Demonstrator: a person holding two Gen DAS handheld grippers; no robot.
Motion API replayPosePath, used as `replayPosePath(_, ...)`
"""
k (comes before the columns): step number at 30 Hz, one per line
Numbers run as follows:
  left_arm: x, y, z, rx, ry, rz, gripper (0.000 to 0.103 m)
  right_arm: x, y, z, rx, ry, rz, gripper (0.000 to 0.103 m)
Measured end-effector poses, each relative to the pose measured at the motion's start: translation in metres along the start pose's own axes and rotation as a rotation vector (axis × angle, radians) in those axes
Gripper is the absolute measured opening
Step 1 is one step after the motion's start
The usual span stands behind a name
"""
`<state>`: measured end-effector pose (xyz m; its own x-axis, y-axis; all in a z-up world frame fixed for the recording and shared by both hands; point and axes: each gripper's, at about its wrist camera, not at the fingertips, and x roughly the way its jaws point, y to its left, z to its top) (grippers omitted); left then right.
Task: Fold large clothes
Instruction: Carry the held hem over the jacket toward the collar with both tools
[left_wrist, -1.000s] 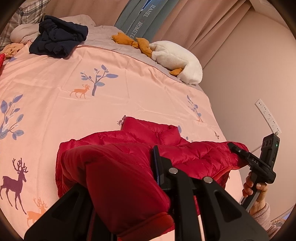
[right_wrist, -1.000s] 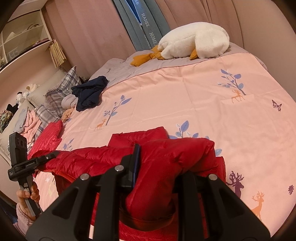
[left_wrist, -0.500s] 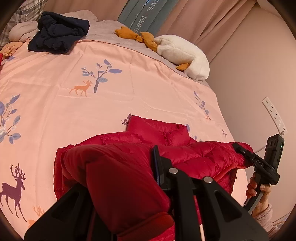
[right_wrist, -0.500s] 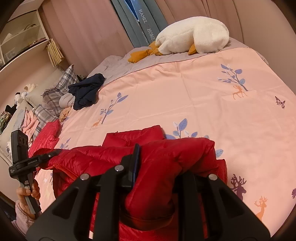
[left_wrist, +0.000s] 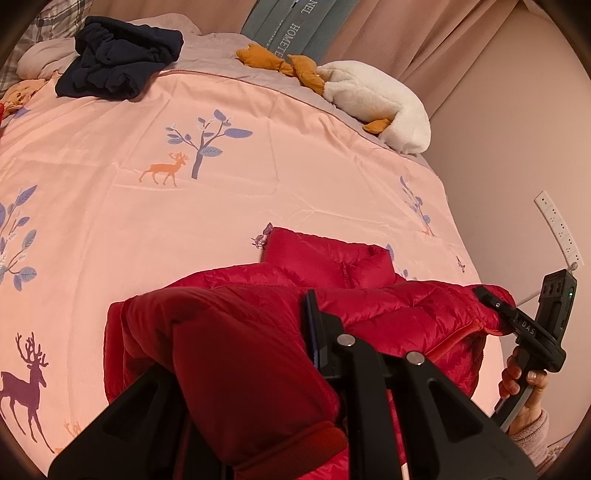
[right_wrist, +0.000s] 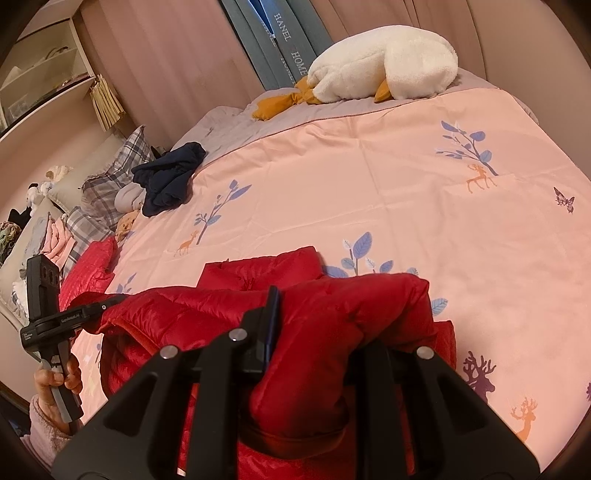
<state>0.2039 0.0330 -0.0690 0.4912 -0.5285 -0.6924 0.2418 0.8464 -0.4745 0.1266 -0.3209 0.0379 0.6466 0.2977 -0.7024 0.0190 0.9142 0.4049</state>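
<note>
A red puffer jacket (left_wrist: 369, 288) lies at the near edge of the pink bed cover (left_wrist: 184, 206), its collar (left_wrist: 325, 254) pointing away from me. My left gripper (left_wrist: 243, 354) is shut on the jacket's left corner, and the fabric bunches over the fingers. My right gripper (right_wrist: 332, 332) is shut on the jacket's right corner (right_wrist: 354, 325). Both hold the near edge lifted above the rest of the jacket. The right gripper also shows in the left wrist view (left_wrist: 491, 299), and the left gripper shows in the right wrist view (right_wrist: 107, 306).
A dark navy garment (left_wrist: 118, 62) lies at the far left of the bed. A white plush goose (left_wrist: 376, 99) lies at the far end by the curtains. Plaid pillows (right_wrist: 110, 181) and another red garment (right_wrist: 88, 269) sit at the left side. A wall (left_wrist: 517, 166) borders the bed on the right.
Both grippers have moved forward over the bed with the jacket's near edge in them. The lifted edge has come closer to the collar.
</note>
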Motion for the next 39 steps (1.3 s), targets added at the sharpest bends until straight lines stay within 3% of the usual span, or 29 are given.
replayPosePath(14, 0.02, 0.006, 0.008, -0.026, 0.031, 0.027, 0.015, 0.017, -0.006, 0.004, 0.006, 0.019, -0.01, 0.019)
replayPosePath(33, 0.056, 0.0, 0.01, 0.014, 0.074, 0.173, 0.016, 0.053, -0.024, 0.006, 0.057, 0.085, -0.034, 0.02)
replayPosePath(39, 0.059, -0.002, 0.009, 0.029, 0.075, 0.189, 0.016, 0.058, -0.027, 0.006, 0.062, 0.094, -0.039, 0.02)
